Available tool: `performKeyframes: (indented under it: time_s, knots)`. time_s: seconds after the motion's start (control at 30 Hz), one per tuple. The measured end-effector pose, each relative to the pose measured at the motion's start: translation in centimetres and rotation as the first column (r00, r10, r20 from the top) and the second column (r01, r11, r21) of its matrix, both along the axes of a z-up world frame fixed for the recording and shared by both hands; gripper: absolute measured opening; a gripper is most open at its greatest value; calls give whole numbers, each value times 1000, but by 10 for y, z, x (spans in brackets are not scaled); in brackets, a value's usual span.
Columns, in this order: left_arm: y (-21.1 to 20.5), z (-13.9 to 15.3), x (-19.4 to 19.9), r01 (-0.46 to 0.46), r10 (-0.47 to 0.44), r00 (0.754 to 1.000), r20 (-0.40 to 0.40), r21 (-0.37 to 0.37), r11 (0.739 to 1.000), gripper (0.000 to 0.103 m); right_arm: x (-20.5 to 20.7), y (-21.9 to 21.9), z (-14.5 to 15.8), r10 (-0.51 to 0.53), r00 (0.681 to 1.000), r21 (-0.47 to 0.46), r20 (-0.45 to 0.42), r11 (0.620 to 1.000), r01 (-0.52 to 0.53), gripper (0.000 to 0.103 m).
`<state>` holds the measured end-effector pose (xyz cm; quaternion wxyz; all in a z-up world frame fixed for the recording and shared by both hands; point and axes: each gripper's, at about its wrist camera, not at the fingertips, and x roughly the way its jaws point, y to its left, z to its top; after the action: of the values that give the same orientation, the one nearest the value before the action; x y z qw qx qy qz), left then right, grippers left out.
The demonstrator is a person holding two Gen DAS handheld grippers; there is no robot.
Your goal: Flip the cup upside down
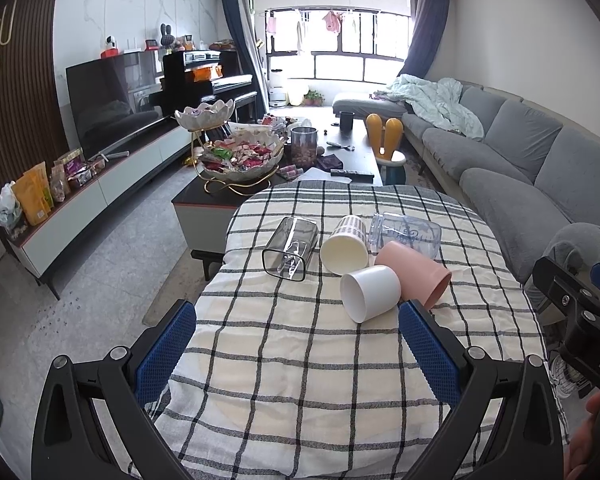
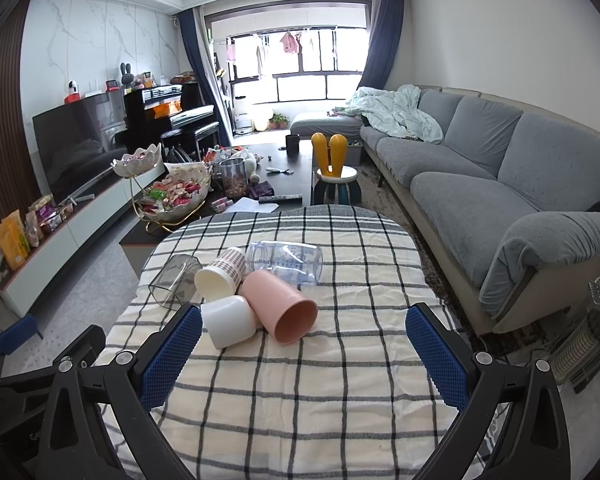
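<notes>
Several cups lie on their sides in a cluster on the checked tablecloth (image 1: 300, 360) (image 2: 300, 400). They are a white cup (image 1: 370, 292) (image 2: 230, 320), a pink cup (image 1: 418, 276) (image 2: 282, 306), a plaid paper cup (image 1: 346, 248) (image 2: 222, 274), a smoky square glass (image 1: 292, 248) (image 2: 174, 280) and a clear printed tumbler (image 1: 406, 234) (image 2: 288, 260). My left gripper (image 1: 298, 330) is open and empty, just short of the white cup. My right gripper (image 2: 304, 338) is open and empty, its left fingertip (image 2: 188, 320) beside the white cup.
A dark coffee table (image 1: 356, 152) with a candy bowl (image 1: 242, 160) stands beyond the cloth. A grey sofa (image 2: 500, 184) runs along the right, a TV cabinet (image 1: 100, 184) along the left. A heater (image 2: 592, 332) stands at the right. The right gripper's body (image 1: 580, 320) shows in the left wrist view.
</notes>
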<state>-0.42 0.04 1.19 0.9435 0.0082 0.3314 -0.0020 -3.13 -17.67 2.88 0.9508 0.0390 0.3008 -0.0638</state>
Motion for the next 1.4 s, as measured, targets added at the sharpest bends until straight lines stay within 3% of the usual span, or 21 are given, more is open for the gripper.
performKeyframes:
  time_s: [1.4]
  knots:
    - [-1,-11,7,13,-13,1000,-21,0,1000,103,2,-1,-1,-1,1000,4,-4,1000,1,102]
